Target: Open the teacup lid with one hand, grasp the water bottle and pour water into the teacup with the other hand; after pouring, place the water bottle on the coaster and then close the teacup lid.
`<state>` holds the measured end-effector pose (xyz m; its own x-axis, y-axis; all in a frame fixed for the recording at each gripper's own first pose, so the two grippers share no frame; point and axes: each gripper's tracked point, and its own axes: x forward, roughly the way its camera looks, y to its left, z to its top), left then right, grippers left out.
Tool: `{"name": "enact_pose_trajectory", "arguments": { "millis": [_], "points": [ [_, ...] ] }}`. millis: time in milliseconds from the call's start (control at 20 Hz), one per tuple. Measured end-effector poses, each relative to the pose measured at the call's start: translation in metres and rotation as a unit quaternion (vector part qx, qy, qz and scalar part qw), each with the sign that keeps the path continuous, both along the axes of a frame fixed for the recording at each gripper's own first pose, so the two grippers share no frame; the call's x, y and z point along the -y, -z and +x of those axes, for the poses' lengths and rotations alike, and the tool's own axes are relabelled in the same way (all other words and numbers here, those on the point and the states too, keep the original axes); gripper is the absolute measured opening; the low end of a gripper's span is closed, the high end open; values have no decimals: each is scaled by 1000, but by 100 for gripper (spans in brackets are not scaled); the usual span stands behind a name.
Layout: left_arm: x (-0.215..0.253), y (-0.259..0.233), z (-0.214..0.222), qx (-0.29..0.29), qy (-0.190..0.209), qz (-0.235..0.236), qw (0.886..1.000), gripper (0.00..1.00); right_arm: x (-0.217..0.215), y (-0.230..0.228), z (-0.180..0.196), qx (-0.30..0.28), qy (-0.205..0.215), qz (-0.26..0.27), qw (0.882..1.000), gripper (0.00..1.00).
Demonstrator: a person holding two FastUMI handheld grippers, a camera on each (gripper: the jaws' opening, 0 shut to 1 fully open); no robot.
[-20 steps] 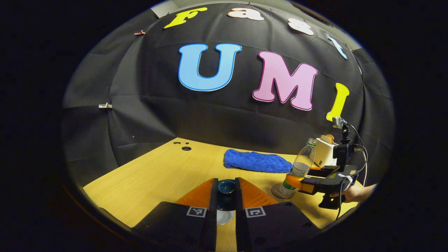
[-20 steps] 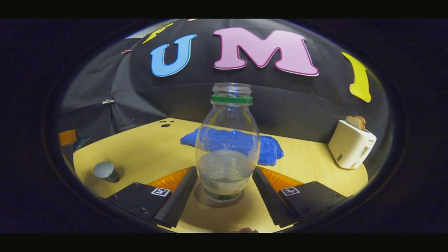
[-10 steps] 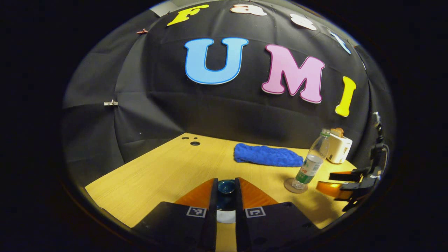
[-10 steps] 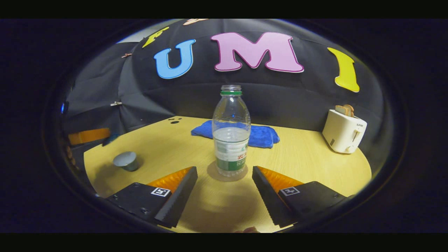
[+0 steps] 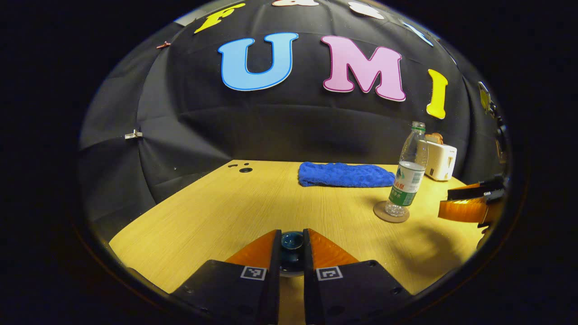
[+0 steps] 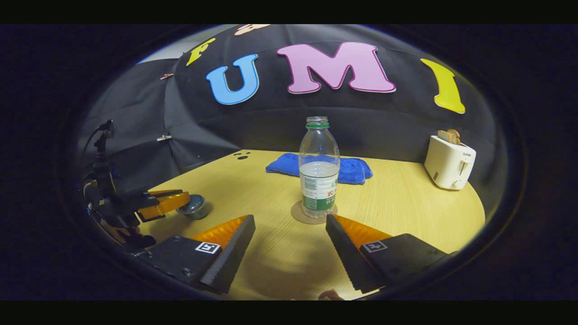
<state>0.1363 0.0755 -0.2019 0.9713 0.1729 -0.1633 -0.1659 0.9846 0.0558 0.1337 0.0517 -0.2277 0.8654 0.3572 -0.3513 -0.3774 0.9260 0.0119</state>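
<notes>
My left gripper (image 5: 291,233) is shut on the dark blue knob of the teacup lid (image 5: 291,244); the cup beneath is almost hidden by the fingers. In the right gripper view the left gripper (image 6: 180,201) reaches the top of the small grey teacup (image 6: 196,211) at the left; I cannot tell if the lid is seated. The water bottle (image 6: 319,174), uncapped and about half full, stands upright on the round coaster (image 6: 299,215). My right gripper (image 6: 289,234) is open just short of the bottle, touching nothing. In the left gripper view the bottle (image 5: 408,178) and coaster (image 5: 384,214) sit at the right, the right gripper (image 5: 469,204) beside them.
A blue cloth (image 6: 350,168) lies behind the bottle near the wall. A white toaster (image 6: 451,161) with bread in it stands at the back right. Small holes (image 5: 244,169) mark the wooden table (image 5: 216,207) at its far left corner.
My right gripper has backed away from the bottle, which stays on the coaster. My left gripper has come down with the lid onto the teacup.
</notes>
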Motion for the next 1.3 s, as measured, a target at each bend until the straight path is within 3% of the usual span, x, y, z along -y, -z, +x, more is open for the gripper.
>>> {"name": "enact_pose_trajectory", "arguments": {
  "millis": [50,100,150,200,250,300,450,500,550,600,900,1100,1200,1300],
  "points": [
    [0,3,0,-4,-1,0,1000,24,0,0,0,-2,0,1,1000,97],
    [-2,4,-1,-5,-8,2,1000,27,1,1,0,-4,0,2,1000,94],
    [-3,5,0,-5,-11,3,1000,31,1,0,-1,-5,0,2,1000,98],
    [-2,4,1,-3,-12,2,1000,27,3,-1,0,-4,1,0,1000,97],
    [-1,5,1,-4,-14,2,1000,32,5,-2,-1,-4,3,-5,1000,98],
    [-2,4,0,-7,-16,3,1000,28,8,-4,-1,-4,7,-9,1000,97],
    [0,-10,-8,-9,-24,14,1000,75,18,-26,-4,5,23,-11,1000,94],
    [1,-22,-13,-6,-26,20,999,88,23,-37,-6,9,29,-12,999,98],
    [4,-37,-18,0,-24,25,999,93,28,-49,-8,16,35,-15,999,93],
    [8,-54,-24,6,-22,30,999,96,35,-64,-11,23,43,-15,999,97],
    [57,-184,-68,76,-12,24,997,97,72,-144,-35,61,82,-6,995,97],
    [105,-239,-89,112,21,-1,994,97,89,-194,-58,111,94,-17,989,98],
    [115,-253,-104,121,17,-2,993,100,93,-209,-74,125,101,-15,987,97],
    [124,-257,-115,131,12,-14,991,97,95,-217,-91,135,109,-8,985,97]
  ]
}}
